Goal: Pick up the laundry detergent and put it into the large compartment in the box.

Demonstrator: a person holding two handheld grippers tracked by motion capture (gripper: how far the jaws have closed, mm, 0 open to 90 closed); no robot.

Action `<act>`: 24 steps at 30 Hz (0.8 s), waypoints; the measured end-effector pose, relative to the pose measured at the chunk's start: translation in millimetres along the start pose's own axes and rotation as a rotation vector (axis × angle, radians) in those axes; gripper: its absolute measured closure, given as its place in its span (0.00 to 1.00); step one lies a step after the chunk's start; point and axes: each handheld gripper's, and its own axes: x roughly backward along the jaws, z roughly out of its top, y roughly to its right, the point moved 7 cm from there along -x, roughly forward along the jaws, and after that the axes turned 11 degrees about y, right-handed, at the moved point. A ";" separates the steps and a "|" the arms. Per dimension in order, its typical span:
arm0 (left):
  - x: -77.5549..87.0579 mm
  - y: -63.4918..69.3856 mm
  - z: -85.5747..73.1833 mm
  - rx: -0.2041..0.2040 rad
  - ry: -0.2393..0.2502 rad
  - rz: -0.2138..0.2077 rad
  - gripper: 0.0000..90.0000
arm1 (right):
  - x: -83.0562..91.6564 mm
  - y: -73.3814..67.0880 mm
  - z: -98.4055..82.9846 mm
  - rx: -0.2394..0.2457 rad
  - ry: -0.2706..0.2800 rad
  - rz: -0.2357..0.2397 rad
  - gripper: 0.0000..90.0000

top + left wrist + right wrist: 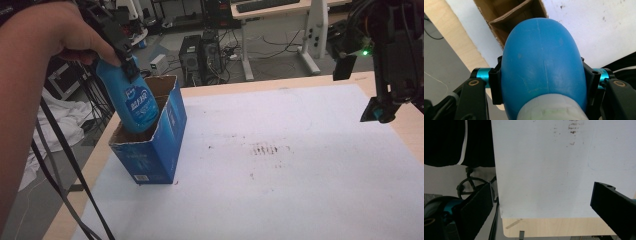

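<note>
Left gripper [541, 82] clamping blue bottle [134, 102] near white cap, lowering base into open blue carton [165, 145] at table's left edge. Smooth rigid plastic, judging slippery; I'm gripping at shoulder. Right gripper [541, 202] hovering wide open, holding nothing.

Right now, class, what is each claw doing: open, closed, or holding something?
Left claw: closed on the blue bottle, over the open blue box.
Right claw: open, holding nothing.
</note>
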 end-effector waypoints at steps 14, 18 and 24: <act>-58.8 -5.6 -11.3 -0.135 -0.056 -0.022 0.41 | -3.7 3.3 -0.4 -0.006 0.001 0.002 0.04; -78.7 -5.5 -14.3 -0.197 -0.067 -0.042 0.41 | -6.5 4.4 -0.1 -0.008 0.001 0.009 0.04; -98.0 -8.4 -19.1 -0.233 -0.088 -0.051 0.41 | -9.0 5.9 -1.6 -0.007 0.003 0.009 0.04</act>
